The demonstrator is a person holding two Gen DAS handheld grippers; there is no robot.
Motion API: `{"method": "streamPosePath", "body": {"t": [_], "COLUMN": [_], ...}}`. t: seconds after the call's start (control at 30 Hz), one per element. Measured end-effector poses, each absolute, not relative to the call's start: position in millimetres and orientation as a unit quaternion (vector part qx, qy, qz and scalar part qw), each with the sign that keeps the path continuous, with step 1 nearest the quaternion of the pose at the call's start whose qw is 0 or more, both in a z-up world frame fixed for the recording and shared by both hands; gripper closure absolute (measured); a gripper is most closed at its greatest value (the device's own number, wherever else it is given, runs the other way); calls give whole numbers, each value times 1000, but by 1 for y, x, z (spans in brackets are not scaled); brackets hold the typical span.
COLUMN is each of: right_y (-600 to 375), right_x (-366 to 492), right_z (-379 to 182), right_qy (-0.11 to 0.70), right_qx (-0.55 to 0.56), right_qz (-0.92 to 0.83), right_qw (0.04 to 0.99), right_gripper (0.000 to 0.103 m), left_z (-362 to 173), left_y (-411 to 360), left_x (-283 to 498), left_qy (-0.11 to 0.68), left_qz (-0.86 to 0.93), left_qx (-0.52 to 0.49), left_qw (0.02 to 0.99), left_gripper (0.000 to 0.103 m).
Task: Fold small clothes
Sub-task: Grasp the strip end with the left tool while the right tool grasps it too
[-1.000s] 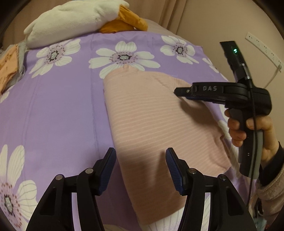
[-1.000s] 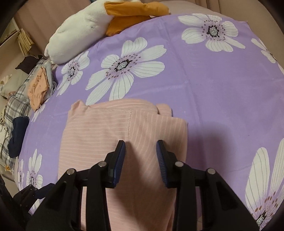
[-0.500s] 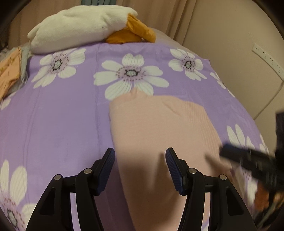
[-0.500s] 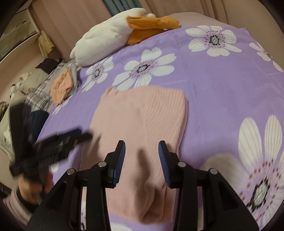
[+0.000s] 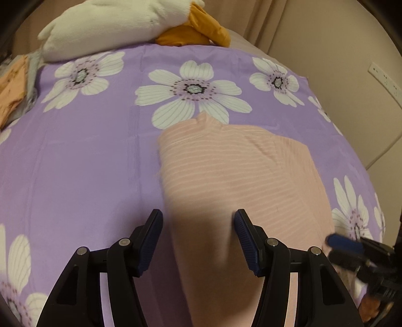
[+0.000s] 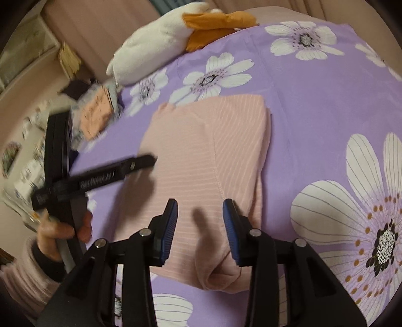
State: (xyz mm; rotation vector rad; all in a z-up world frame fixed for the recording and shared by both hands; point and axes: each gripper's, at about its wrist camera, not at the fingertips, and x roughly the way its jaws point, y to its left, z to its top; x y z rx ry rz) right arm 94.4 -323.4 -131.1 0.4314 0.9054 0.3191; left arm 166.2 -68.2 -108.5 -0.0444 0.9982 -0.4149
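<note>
A pink striped garment lies folded flat on the purple flowered bedspread. My left gripper hovers open over the garment's near left edge, with nothing between its pads. Blurred, my right gripper pokes in at the lower right. In the right wrist view the same garment fills the middle, its near end rolled in a thick fold. My right gripper stands over that near end, jaws opening, gripping nothing. The left gripper reaches over the garment's left edge, held by a hand.
A white and orange plush toy lies at the far end of the bed. A heap of clothes with an orange piece sits off the bed's left side. A wall with a socket strip runs along the right.
Both grippers have drawn back toward the garment's near end, so more of the bed shows. The right gripper left the garment's far right side, and its jaws stand slightly wider.
</note>
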Motion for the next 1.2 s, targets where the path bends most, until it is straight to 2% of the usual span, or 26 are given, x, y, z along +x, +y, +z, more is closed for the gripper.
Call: {"method": "streamPosePath", "body": {"t": [0.13, 0.2, 0.27, 0.43, 0.63, 1.2], "right_y": [-336, -343, -351, -358, -360, -354], "right_x": [95, 95, 95, 94, 98, 135], "right_z": [-134, -136, -139, -141, -148, -172], "right_qy": [440, 441, 441, 443, 452, 472], "right_qx": [219, 236, 260, 290, 314, 341], "right_qz": [120, 116, 114, 121, 133, 172], "right_qw": [863, 858, 851, 840, 824, 795], "right_gripper": [50, 49, 46, 41, 39, 39], "left_z": [-109, -110, -111, -113, -116, -133], "left_y": [-55, -50, -44, -34, -34, -65], "left_x": [156, 151, 146, 141, 140, 151], "left_qy": [491, 499, 504, 515, 530, 537], "left_qz": [-197, -196, -192, -191, -220, -245], "left_qx": [-45, -54, -60, -83, -126, -103], "left_qw": [847, 842, 840, 831, 809, 801], "left_gripper": [44, 42, 35, 35, 31, 31]}}
